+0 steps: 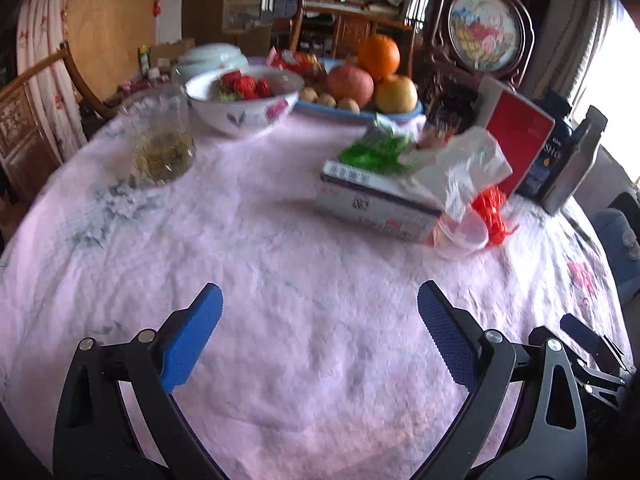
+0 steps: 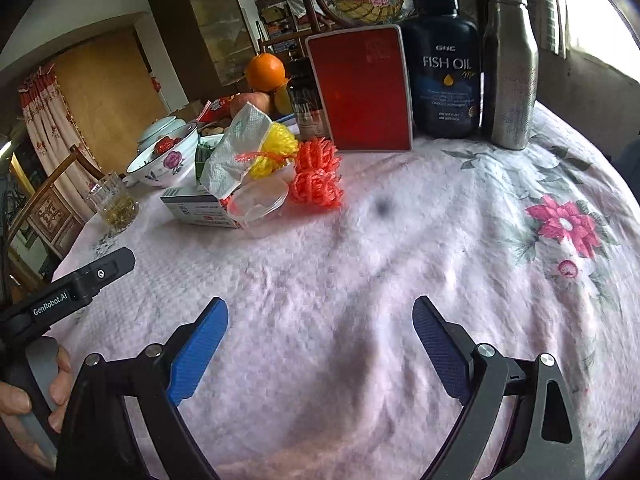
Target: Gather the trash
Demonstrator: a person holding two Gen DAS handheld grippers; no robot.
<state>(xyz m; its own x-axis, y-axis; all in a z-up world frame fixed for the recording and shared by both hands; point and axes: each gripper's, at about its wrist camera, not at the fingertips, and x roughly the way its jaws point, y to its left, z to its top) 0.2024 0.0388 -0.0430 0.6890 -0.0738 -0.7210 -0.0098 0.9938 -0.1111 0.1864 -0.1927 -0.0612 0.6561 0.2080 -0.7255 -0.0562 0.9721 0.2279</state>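
A lived-in home, most likely its dining room. A round bench under a pink flowered cloth carries a bowl of strawberries, a blue tray of fruit with an orange on top, and a glass of tea. At the far right stand a fish oil bottle and a framed embroidery of flowers. A carved wooden chair, a floral curtain and cluttered wooden shelves fill the far side.
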